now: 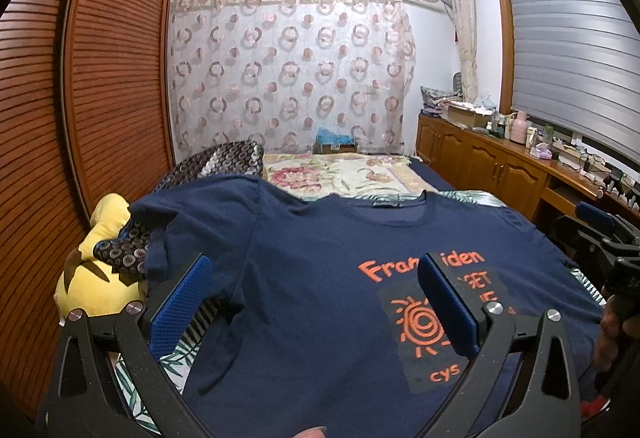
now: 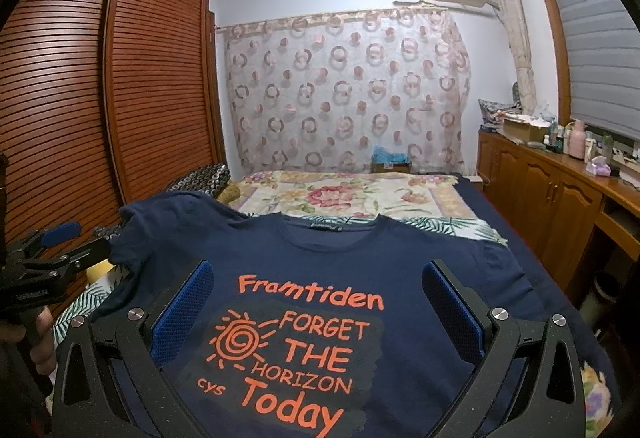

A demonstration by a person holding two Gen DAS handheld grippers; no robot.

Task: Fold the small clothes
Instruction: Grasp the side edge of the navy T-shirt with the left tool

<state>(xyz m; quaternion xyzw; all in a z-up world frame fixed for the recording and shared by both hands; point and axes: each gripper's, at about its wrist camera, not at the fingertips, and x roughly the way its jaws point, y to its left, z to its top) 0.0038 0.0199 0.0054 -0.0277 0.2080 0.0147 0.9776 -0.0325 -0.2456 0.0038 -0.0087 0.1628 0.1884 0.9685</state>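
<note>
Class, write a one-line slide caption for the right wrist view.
Open right gripper hovers over a navy T-shirt spread print-up on the bed, with nothing between its blue pads.

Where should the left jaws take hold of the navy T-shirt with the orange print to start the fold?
Probably the rumpled sleeve of the navy T-shirt with the orange print, coming in from the wardrobe side. That sleeve lies bunched over the yellow plush toy, lifted off the bed, so a fold of cloth stands free. The left gripper is open above the chest.
</note>
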